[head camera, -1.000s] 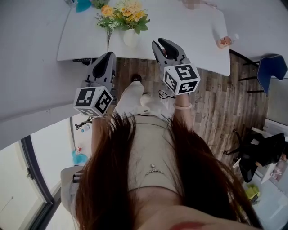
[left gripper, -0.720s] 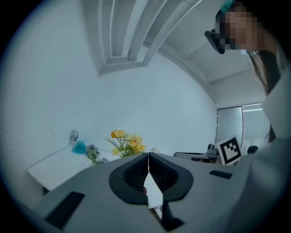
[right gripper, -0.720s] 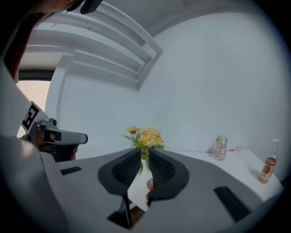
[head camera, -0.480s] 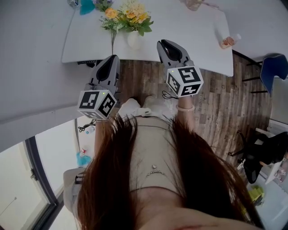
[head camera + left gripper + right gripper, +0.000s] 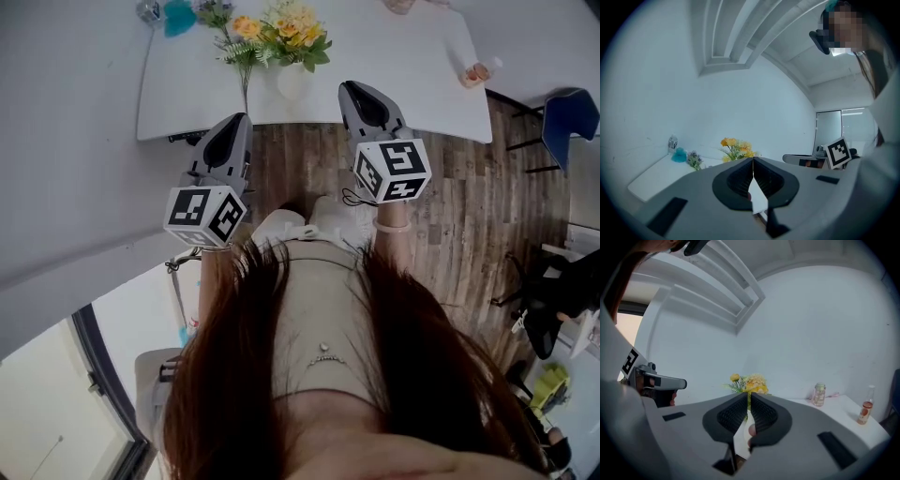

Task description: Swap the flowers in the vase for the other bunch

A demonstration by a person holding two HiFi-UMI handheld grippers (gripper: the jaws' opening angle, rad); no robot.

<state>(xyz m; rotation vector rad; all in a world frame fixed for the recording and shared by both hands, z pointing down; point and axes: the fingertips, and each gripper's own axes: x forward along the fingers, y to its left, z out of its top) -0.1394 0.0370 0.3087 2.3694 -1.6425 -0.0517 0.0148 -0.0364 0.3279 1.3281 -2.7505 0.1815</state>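
Note:
A white vase holding yellow and orange flowers stands near the front edge of the white table. A second small bunch with purplish heads lies at the table's back left. Both grippers hang over the wooden floor, short of the table and pointing at it. My left gripper is shut and empty, left of the vase. My right gripper has just been closing with nothing between its jaws, and its tips now meet. The yellow flowers rise just beyond each gripper's tips.
A teal object and a small clear bottle sit at the table's back left. A glass jar and a slim bottle stand on the right side. A blue chair is beyond the table's right end.
Both grippers have moved a little forward toward the table. The right gripper's jaws, apart before, have come together. The left stays shut.

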